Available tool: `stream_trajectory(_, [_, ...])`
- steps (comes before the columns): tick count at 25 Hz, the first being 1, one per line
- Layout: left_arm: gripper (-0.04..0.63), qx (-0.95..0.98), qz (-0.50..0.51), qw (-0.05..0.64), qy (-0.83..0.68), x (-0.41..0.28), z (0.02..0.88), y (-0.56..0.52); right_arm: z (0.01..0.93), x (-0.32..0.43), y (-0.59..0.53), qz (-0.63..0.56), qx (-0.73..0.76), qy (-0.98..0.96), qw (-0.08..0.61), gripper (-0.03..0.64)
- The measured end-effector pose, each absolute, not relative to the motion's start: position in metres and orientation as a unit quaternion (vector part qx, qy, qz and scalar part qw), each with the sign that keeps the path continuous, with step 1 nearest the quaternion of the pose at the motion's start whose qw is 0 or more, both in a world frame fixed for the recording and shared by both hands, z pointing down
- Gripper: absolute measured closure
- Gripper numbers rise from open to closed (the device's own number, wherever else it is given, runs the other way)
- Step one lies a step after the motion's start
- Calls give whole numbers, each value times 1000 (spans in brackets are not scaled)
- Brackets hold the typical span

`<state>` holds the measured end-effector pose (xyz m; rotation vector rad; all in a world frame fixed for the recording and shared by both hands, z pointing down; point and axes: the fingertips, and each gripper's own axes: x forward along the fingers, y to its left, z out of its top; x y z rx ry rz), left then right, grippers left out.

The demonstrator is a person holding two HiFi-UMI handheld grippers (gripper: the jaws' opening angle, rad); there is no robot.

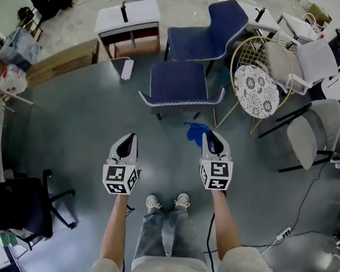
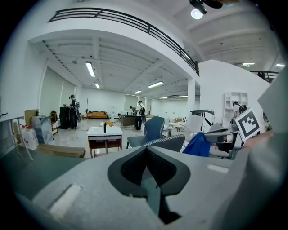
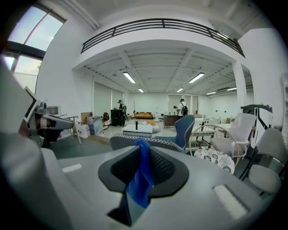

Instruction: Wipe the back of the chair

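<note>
A blue chair [image 1: 179, 80] with a white-patterned back rim [image 1: 181, 103] stands just ahead of me, its back towards me. In the right gripper view its grey back [image 3: 148, 143] rises beyond the jaws. My right gripper [image 1: 211, 140] is shut on a blue cloth [image 1: 195, 132], which sticks out ahead of the jaws, short of the chair's back. That cloth [image 3: 141, 177] hangs between the jaws in the right gripper view. My left gripper [image 1: 129, 142] is shut with nothing in it, level with the right one and further left.
A second blue chair [image 1: 216, 27] stands behind the first. A wire chair with a patterned cushion [image 1: 256, 90] and grey chairs [image 1: 311, 133] crowd the right. A white low table [image 1: 128, 18] is at the back, a black office chair [image 1: 18, 202] at lower left. Cables [image 1: 279, 236] trail on the floor.
</note>
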<state>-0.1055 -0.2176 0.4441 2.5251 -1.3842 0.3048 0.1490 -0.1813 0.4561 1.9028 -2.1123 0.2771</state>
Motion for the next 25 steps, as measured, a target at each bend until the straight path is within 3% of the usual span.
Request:
stream_trajectory(14, [597,870,75,95,-478,-133,313,-192,291,149,-148,40,668,-733,126,555])
stream_trajectory(25, [597,873,75,77,-475,-148,279,-163,247,168,-104,22,684,-718,126,555])
